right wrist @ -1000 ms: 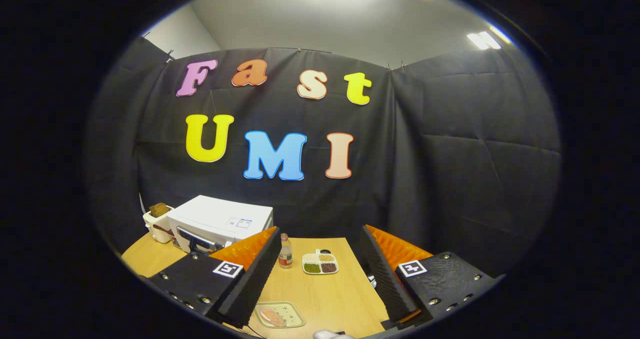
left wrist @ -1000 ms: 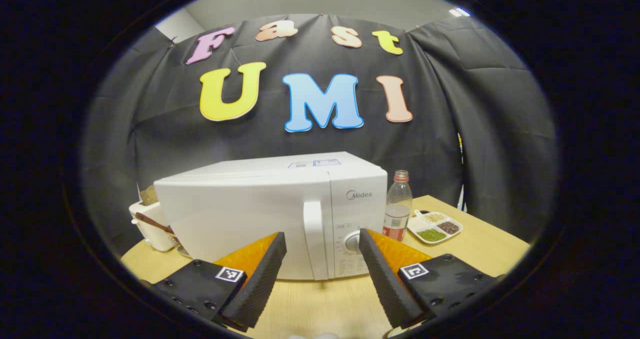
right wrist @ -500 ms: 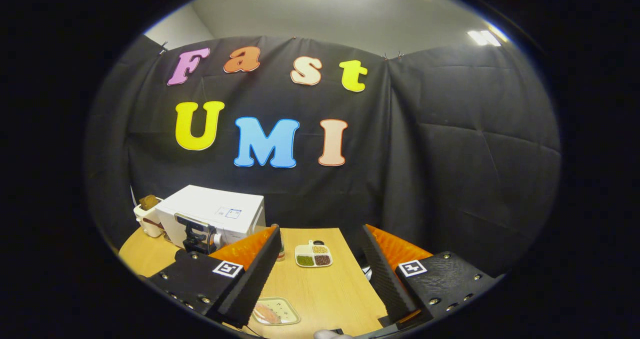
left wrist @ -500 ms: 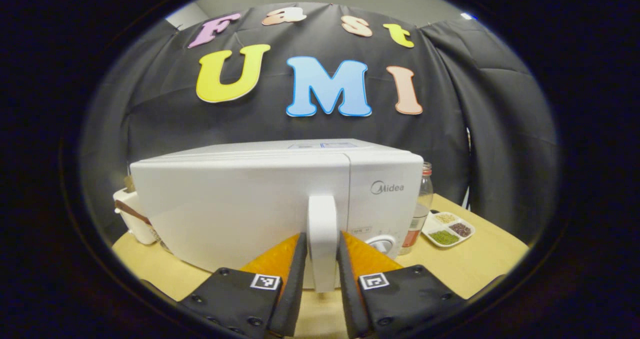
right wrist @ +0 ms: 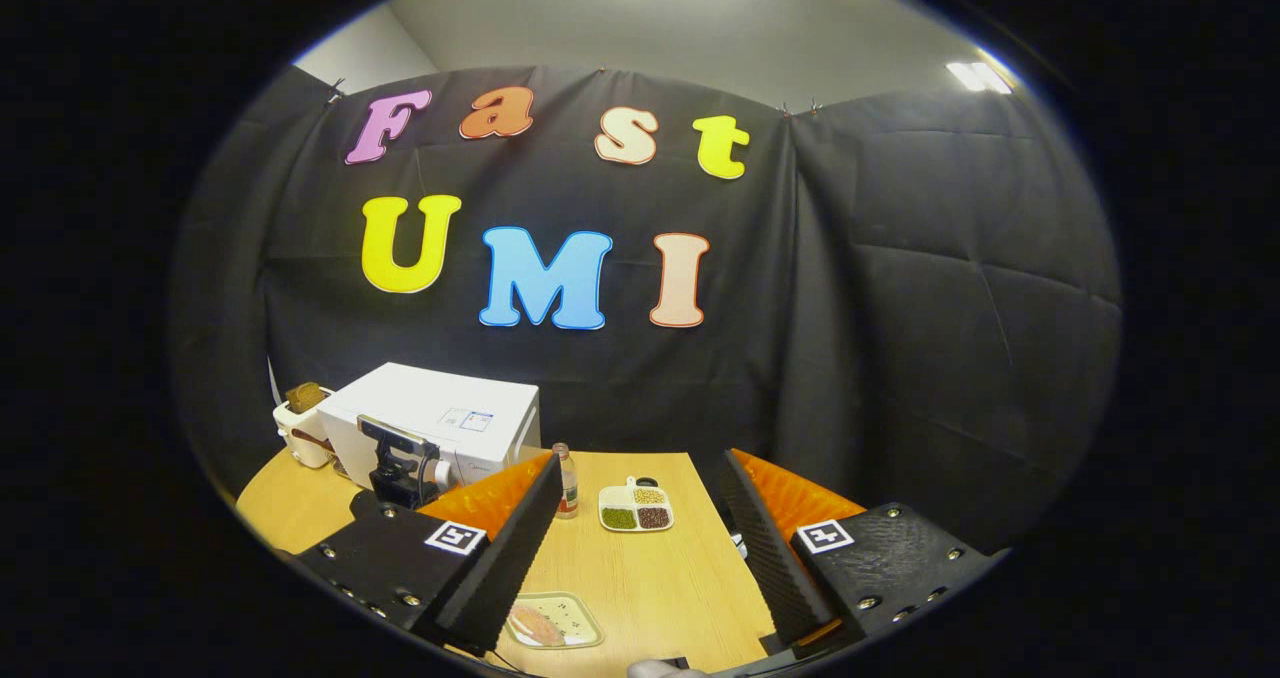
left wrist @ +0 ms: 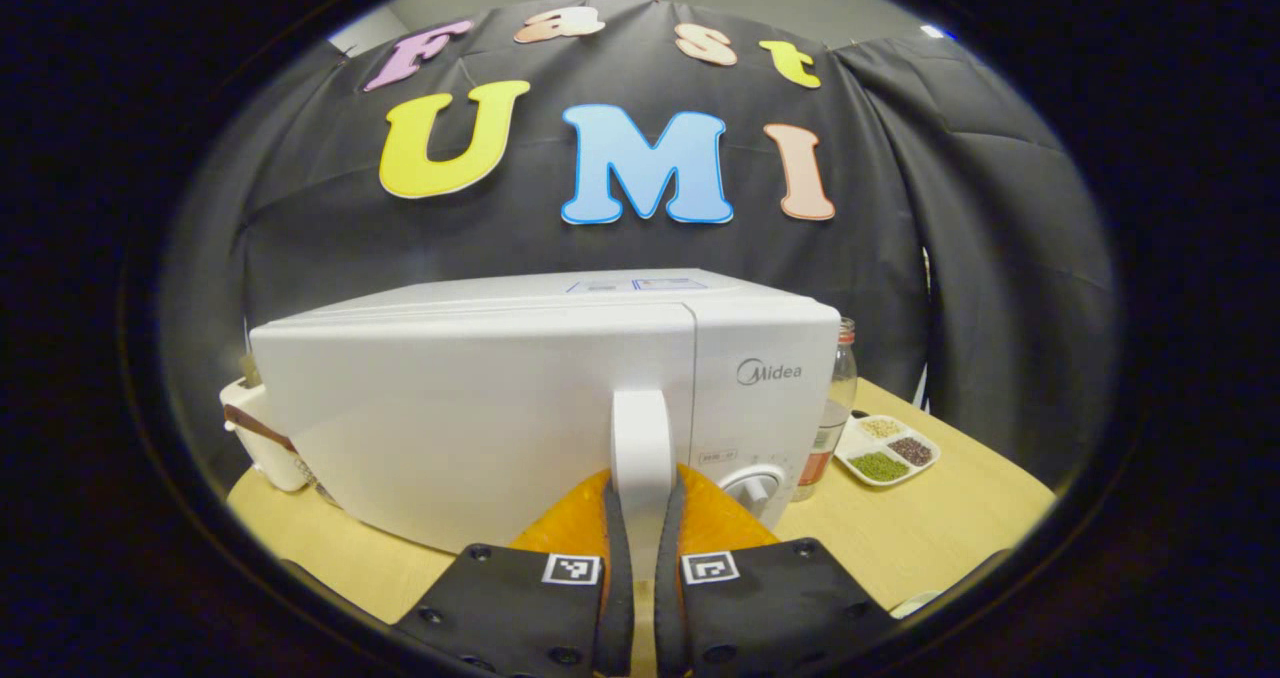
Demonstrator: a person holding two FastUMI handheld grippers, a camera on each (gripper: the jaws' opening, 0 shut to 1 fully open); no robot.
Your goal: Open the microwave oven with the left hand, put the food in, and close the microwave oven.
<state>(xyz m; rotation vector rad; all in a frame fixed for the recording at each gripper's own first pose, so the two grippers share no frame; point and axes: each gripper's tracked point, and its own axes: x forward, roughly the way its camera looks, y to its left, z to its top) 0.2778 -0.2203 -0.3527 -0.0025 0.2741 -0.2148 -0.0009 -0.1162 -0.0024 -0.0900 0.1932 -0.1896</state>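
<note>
Microwave oven (left wrist: 470, 408), white with its door shut, stands at the counter's (left wrist: 930, 528) far left corner, its upright door handle (left wrist: 641, 448) clamped between the two fingers of the left gripper (left wrist: 641, 528), which press on it from either side. In the right gripper view the same gripper (right wrist: 400, 473) shows at the oven's front. A clear bottle (left wrist: 833, 403) stands just beside the oven's right side, with a divided dish of grains (left wrist: 884, 451) next to it, nearer the far edge. A white container (left wrist: 262, 436) sits at the oven's left. The food (right wrist: 535, 622), a pinkish piece on a small tray (right wrist: 580, 623), lies near the counter's front edge, under the right gripper (right wrist: 645, 548), whose fingers stand wide apart, holding nothing.
</note>
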